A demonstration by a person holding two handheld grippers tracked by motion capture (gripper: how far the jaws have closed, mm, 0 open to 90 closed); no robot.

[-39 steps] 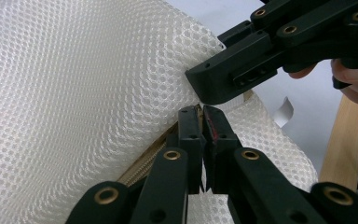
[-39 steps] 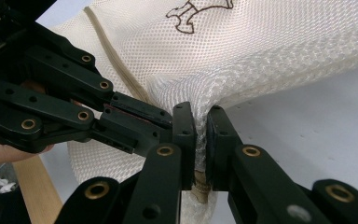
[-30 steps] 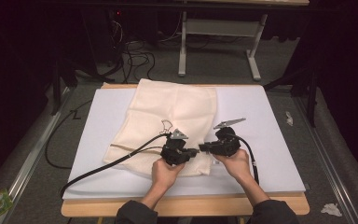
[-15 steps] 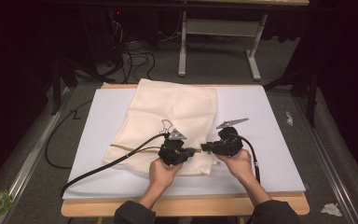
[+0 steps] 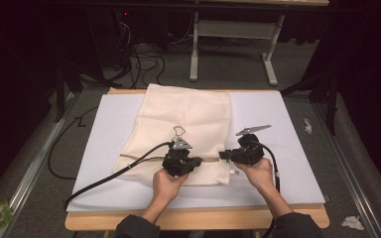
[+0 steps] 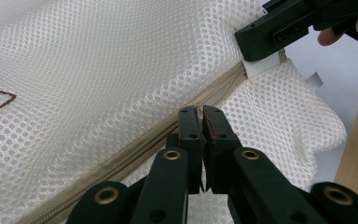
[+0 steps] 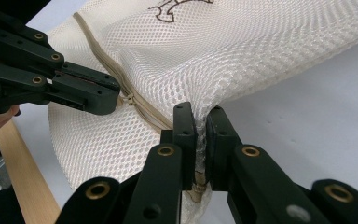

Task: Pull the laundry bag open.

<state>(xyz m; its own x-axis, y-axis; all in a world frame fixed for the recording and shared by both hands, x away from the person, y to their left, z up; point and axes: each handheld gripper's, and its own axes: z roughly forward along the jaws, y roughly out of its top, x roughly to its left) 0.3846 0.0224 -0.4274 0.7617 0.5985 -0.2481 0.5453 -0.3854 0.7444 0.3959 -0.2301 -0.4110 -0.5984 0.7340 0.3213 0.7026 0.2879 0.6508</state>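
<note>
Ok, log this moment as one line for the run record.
scene: mesh bag flat on white board | left gripper: shut at zipper | right gripper: shut on bag's end by zipper

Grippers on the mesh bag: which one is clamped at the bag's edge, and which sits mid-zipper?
The right gripper pinches the mesh bag at its side edge, where the zipper ends. The left gripper is closed partway along the zipper.

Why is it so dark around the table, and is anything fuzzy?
High view: the white table is lit, the room behind is dark and a bit soft. Both gripper views: the mesh bag is sharp, the nearest jaw parts slightly blurred.
</note>
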